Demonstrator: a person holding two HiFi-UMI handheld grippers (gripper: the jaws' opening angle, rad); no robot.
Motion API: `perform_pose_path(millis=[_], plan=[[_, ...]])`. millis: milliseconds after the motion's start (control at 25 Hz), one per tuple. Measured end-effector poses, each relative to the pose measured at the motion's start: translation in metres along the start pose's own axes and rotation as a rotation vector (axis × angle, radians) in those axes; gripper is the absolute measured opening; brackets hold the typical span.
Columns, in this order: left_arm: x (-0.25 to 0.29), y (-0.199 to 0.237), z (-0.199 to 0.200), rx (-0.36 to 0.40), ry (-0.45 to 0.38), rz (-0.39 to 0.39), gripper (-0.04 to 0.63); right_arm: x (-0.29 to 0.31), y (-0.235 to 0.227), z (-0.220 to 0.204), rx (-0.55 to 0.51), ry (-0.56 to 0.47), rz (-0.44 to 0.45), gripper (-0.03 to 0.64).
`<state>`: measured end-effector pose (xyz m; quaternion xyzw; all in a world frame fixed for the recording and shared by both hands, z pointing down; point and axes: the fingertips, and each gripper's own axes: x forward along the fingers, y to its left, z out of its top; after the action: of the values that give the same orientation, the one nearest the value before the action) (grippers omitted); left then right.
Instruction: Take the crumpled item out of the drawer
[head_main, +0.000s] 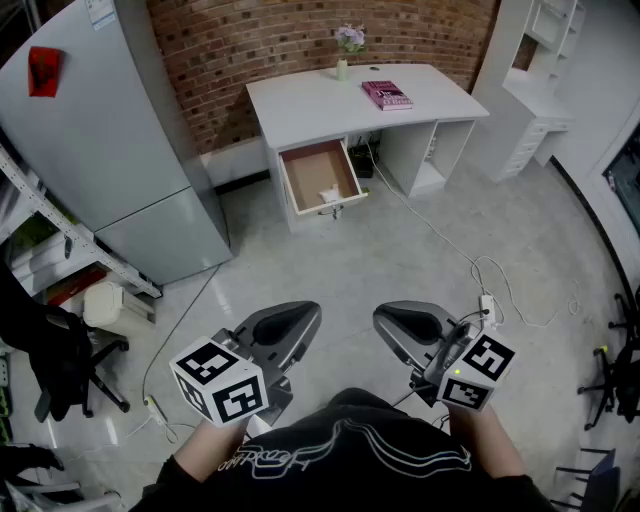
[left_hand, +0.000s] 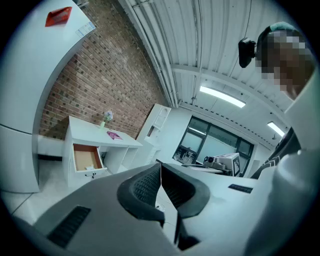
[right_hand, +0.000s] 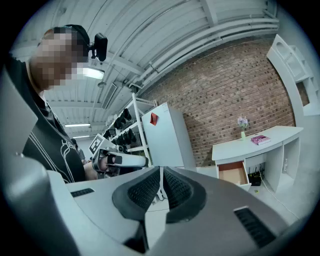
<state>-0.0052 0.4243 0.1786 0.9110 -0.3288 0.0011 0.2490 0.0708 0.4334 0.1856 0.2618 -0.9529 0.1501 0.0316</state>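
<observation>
A white desk (head_main: 300, 105) stands against the brick wall, its wooden drawer (head_main: 318, 176) pulled open. A small white crumpled item (head_main: 329, 194) lies near the drawer's front edge. Both grippers are held close to the person's body, far from the desk. My left gripper (head_main: 296, 325) is shut with nothing between its pads. My right gripper (head_main: 398, 322) is also shut and empty. The open drawer (left_hand: 86, 158) shows small in the left gripper view, and the drawer (right_hand: 232, 174) appears again in the right gripper view.
A grey fridge (head_main: 95, 130) stands left of the desk. A pink book (head_main: 386, 95) and a small flower vase (head_main: 343, 62) sit on the desktop. White cables (head_main: 480, 270) trail over the floor at right. An office chair (head_main: 60, 365) and shelving stand at left.
</observation>
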Motion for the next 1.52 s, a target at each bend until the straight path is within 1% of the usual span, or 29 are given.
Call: perform_pose_path(millis=[160, 280, 400, 560, 720, 880, 1040, 1160, 1320, 1520], plan=[[-0.01, 0.009, -0.002, -0.015, -0.008, 0.014, 0.023, 0.005, 0.005, -0.005, 0.005, 0.014, -0.002, 0.054], [-0.015, 0.01, -0.001, -0.01, -0.006, 0.017, 0.023, 0.01, 0.002, -0.011, 0.016, 0.032, -0.013, 0.054], [-0.018, 0.021, 0.002, 0.001, -0.008, 0.034, 0.023, 0.023, -0.007, -0.012, 0.011, 0.043, -0.026, 0.054], [-0.014, 0.041, 0.011, -0.003, -0.019, 0.054, 0.023, 0.039, -0.02, -0.006, 0.04, 0.021, 0.0, 0.054], [-0.002, 0.063, 0.022, 0.01, -0.008, 0.05, 0.023, 0.061, -0.045, 0.001, 0.044, 0.017, -0.003, 0.054], [0.024, 0.099, 0.033, -0.003, 0.008, 0.059, 0.023, 0.086, -0.085, 0.007, 0.062, 0.004, -0.01, 0.054], [0.061, 0.142, 0.052, -0.021, 0.037, 0.059, 0.023, 0.118, -0.134, 0.012, 0.091, 0.022, -0.009, 0.055], [0.092, 0.179, 0.066, -0.038, 0.053, 0.052, 0.023, 0.145, -0.173, 0.016, 0.12, 0.043, -0.004, 0.055], [0.138, 0.231, 0.085, -0.066, 0.088, 0.065, 0.023, 0.183, -0.233, 0.026, 0.144, 0.061, 0.0, 0.055], [0.184, 0.284, 0.11, -0.056, 0.11, 0.068, 0.023, 0.224, -0.295, 0.042, 0.165, 0.065, 0.016, 0.055]])
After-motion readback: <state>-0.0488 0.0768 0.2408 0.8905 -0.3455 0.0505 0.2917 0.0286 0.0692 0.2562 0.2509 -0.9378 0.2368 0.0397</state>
